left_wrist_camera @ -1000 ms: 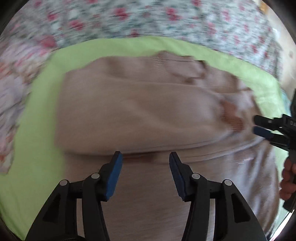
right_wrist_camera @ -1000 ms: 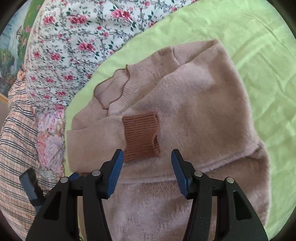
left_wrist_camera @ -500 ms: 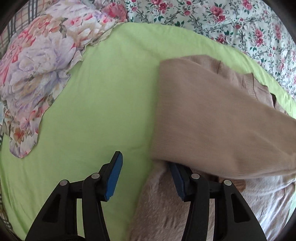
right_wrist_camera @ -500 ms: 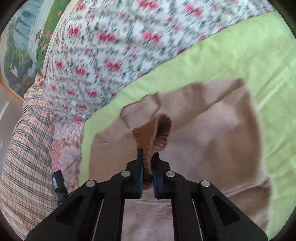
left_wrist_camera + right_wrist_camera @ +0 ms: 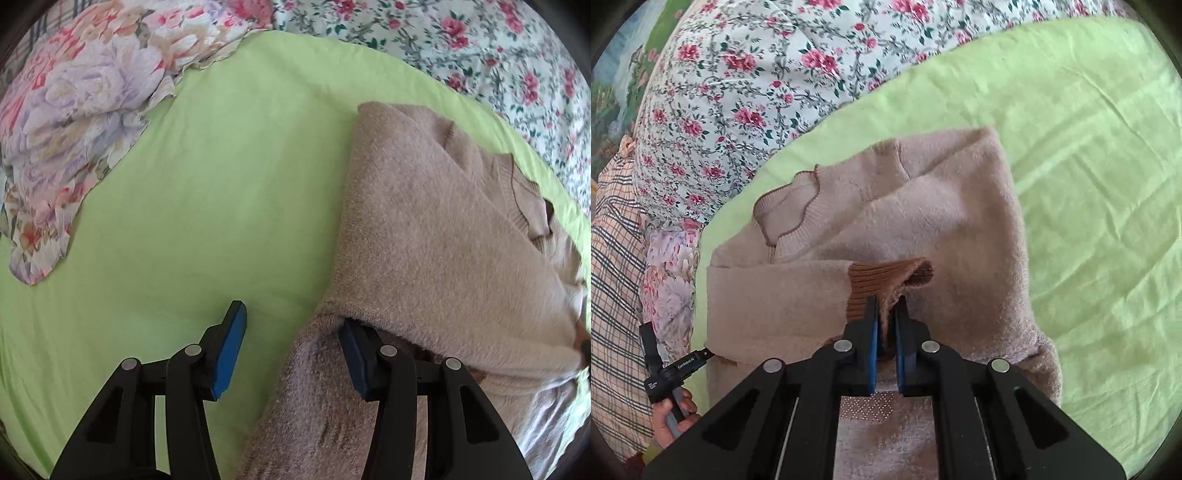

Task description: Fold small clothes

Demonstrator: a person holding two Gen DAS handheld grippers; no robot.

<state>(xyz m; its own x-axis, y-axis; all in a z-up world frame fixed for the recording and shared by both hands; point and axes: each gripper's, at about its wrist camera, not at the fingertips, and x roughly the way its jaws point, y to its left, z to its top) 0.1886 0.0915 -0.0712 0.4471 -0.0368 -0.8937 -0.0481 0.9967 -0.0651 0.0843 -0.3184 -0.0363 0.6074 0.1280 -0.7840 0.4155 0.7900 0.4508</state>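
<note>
Fuzzy beige knitted sweater: lies partly folded on the lime-green bed sheet, sleeves laid across its body. Right gripper: blue-padded fingers clamped on the sweater's brown ribbed cuff. Left gripper: fingers spread apart at the sweater's edge, one pad tucked under the folded sleeve. White lettering on the left gripper's body, too small to read. Rose-print floral bedding borders the sheet.

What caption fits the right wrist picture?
Right gripper shut on the brown ribbed cuff of a fuzzy beige sweater on green sheet.
</note>
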